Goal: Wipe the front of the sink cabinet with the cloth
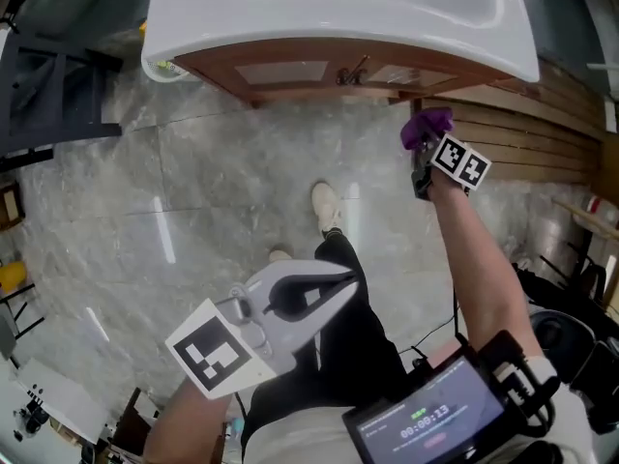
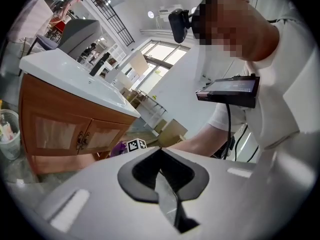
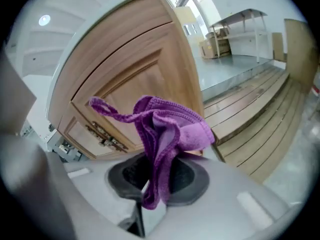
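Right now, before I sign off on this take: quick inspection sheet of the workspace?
Surface: cabinet front, wood, two panelled doors with metal handles; no dirt made out.
Job's things: purple cloth, bunched, close to the cabinet front; contact cannot be told.
Clutter: small container of items on the floor beside the cabinet.
Grippers: right gripper jaws shut on the cloth; left gripper jaws shut, empty, away from the cabinet.
Cables: black cable hanging from the chest screen.
Surroundings: white sink on top, grey tiled floor, wooden slats right of the cabinet.
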Action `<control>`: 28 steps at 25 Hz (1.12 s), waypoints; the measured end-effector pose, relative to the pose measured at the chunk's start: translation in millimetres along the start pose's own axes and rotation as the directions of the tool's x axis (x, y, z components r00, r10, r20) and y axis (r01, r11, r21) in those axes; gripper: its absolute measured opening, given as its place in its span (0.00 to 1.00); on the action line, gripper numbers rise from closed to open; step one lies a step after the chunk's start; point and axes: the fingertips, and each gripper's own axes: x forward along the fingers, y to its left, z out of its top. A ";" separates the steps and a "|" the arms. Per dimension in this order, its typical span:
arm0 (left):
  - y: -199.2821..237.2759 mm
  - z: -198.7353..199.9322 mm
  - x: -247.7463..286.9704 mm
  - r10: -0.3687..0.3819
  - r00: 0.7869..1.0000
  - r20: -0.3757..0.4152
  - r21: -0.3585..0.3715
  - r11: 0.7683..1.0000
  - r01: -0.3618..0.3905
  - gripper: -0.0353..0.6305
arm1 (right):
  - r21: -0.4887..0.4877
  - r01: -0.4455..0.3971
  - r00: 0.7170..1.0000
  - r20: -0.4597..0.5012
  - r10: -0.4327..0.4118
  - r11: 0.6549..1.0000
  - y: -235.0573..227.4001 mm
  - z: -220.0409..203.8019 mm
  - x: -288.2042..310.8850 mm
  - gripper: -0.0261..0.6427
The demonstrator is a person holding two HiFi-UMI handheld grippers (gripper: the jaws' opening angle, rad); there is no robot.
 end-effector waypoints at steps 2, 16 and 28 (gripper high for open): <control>5.7 -1.0 12.8 -0.009 1.000 -0.018 -0.003 1.000 0.009 0.06 | -0.014 0.044 0.999 0.017 -0.044 0.999 -29.7 16.5 2.6 0.15; 75.9 -2.0 39.1 0.043 0.998 -0.054 -0.037 0.998 -0.045 0.06 | -0.095 0.059 0.998 -0.025 -0.062 0.994 -41.7 20.0 98.6 0.15; 89.1 -1.0 -2.5 0.118 0.993 0.002 -0.052 0.992 -0.118 0.06 | -0.139 -0.067 0.995 -0.076 0.057 0.988 64.5 -26.5 131.4 0.15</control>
